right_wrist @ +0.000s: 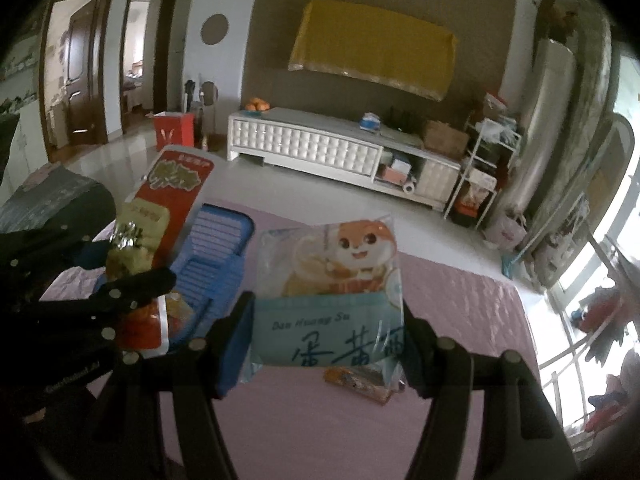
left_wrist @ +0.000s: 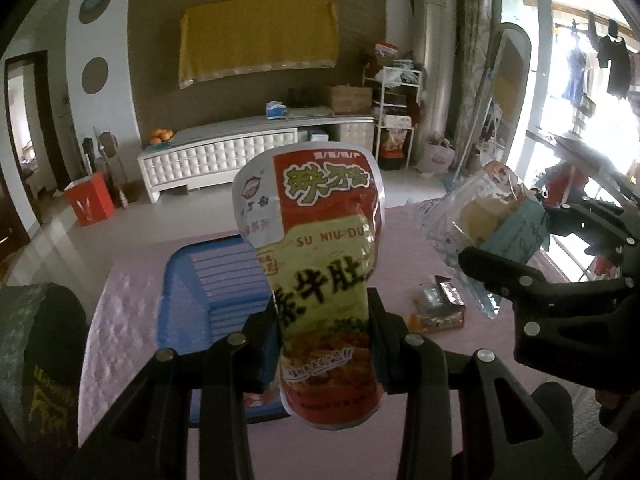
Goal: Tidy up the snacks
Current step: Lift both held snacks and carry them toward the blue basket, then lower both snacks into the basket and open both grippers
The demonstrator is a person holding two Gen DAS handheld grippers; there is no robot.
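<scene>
Left gripper [left_wrist: 324, 344]: my jaws pinch the red-and-green pouch [left_wrist: 320, 248] low down, upright above the blue basket [left_wrist: 224, 280]; I read "SU NIU DU".
Right gripper [right_wrist: 326, 344]: my jaws clamp the pale blue pouch [right_wrist: 332, 292], squirrel cartoon, "Dan Huang Su".
Tabletop [right_wrist: 460, 320]: pink cloth; orange packet [left_wrist: 438, 318] lies there, print unreadable.
Hidden: pale blue pouch's right characters cut off.
</scene>
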